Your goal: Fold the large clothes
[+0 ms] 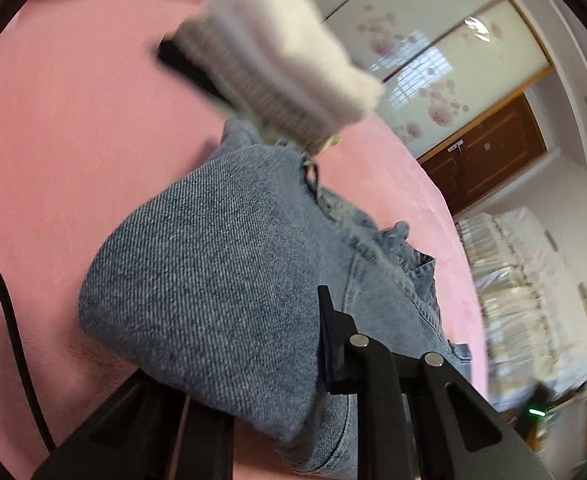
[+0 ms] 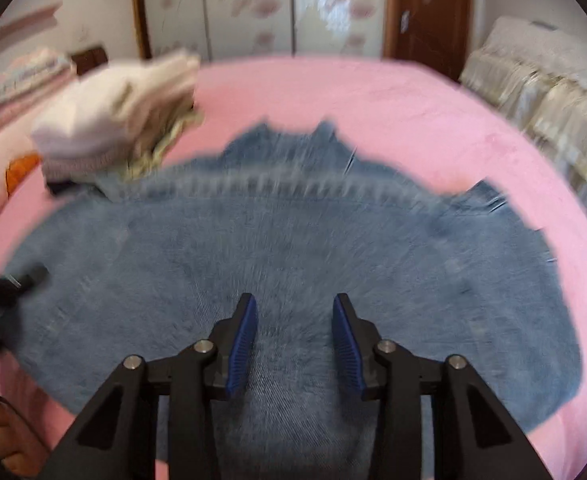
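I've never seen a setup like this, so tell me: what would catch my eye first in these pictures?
Probably the big blue denim garment spread over the pink bedcover, filling the middle of the right wrist view. Next, the right gripper with its blue-padded jaws standing apart just above the denim. Then the stack of folded pale clothes at the far left of the bed, touching the denim's edge.

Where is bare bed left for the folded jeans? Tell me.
Free: pink bedsheet beyond the blue denim jeans, toward the wardrobe, and right of them. Crowded: far left, where the stack of folded white and grey clothes touches the jeans.
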A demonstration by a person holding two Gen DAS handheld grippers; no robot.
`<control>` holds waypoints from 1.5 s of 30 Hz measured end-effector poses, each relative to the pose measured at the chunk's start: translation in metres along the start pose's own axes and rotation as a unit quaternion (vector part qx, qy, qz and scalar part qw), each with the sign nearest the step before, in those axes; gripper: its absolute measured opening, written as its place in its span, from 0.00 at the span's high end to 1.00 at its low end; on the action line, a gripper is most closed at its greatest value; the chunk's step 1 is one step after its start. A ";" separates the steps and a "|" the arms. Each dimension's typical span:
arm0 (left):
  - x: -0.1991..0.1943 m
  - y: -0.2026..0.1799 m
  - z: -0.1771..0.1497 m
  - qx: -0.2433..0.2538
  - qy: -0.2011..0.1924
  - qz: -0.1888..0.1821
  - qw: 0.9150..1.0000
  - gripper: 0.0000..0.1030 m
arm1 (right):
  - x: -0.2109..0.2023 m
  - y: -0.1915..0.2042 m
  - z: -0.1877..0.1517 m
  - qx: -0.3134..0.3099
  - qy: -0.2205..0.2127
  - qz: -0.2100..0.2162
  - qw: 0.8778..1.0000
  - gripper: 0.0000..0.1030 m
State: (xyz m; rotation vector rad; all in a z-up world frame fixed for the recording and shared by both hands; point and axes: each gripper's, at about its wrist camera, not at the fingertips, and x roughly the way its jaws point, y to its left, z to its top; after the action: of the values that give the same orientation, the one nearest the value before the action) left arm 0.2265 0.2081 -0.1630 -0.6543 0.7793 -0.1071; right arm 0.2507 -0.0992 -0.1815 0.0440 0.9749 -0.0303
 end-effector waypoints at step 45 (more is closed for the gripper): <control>0.104 -0.327 -0.274 0.428 0.127 -0.039 0.894 0.89 | -0.093 -0.287 -0.143 0.210 -0.018 -0.007 0.978 0.66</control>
State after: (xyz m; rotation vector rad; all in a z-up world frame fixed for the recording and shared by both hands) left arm 0.1609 -0.2263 -0.1802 0.1782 0.8588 -0.5845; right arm 0.0676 -0.3779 -0.1915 0.4237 0.9191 -0.2488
